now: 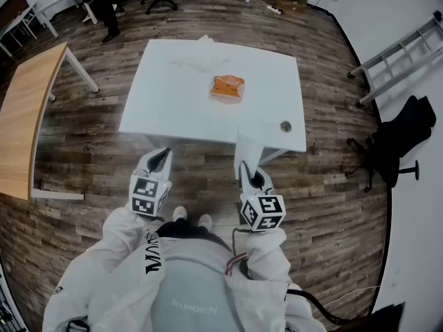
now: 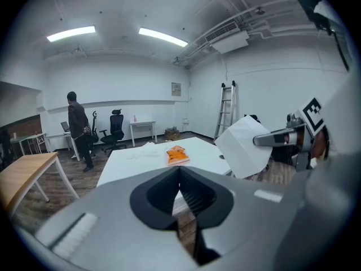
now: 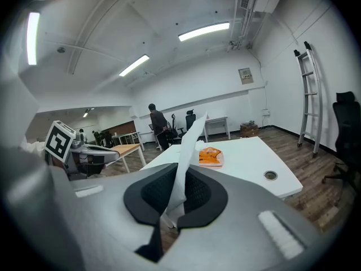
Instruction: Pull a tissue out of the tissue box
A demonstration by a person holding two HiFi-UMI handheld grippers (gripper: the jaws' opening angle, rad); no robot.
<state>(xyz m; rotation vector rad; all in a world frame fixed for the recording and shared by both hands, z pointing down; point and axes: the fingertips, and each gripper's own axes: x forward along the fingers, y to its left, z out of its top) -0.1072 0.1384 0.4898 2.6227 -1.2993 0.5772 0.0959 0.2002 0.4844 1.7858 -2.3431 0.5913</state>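
**Right gripper** (image 3: pixel 181 169): the jaws are closed on a white tissue (image 3: pixel 190 143). It is pinched at its lower end and rises from the jaws, leaning a little to the right in this gripper's own view. The sheet is clear of the table and well apart from the box.

**Left gripper** (image 2: pixel 180 170): the jaws are together with nothing between them. It is held beside the right gripper, on its left. Both are short of the near edge of the white table (image 1: pixel 173 109) and over the wooden floor (image 1: pixel 104 158).

**Tissue box** (image 1: pixel 227 87): it is a soft orange pack, not a rigid carton. It lies on the table ahead of both grippers, well apart from them, toward the middle of the top. The table's near edge lies between the grippers and the box. From the right gripper, the raised tissue covers the strip of table just left of the box, but the box itself shows in full.

**Surroundings:**
- Loose white tissues (image 1: pixel 195 61) lie past the box, on the far part of the table.
- A round cable hole (image 1: pixel 285 126) sits in the table's near corner, ahead and to the right of the right gripper.
- A wooden table (image 1: pixel 28 109) stands to the left of the left gripper.
- A ladder (image 1: pixel 398 54) by the wall and a black office chair (image 1: pixel 394 140) are to the right of the right gripper.
- A person (image 3: pixel 158 126) stands at the far end of the room.
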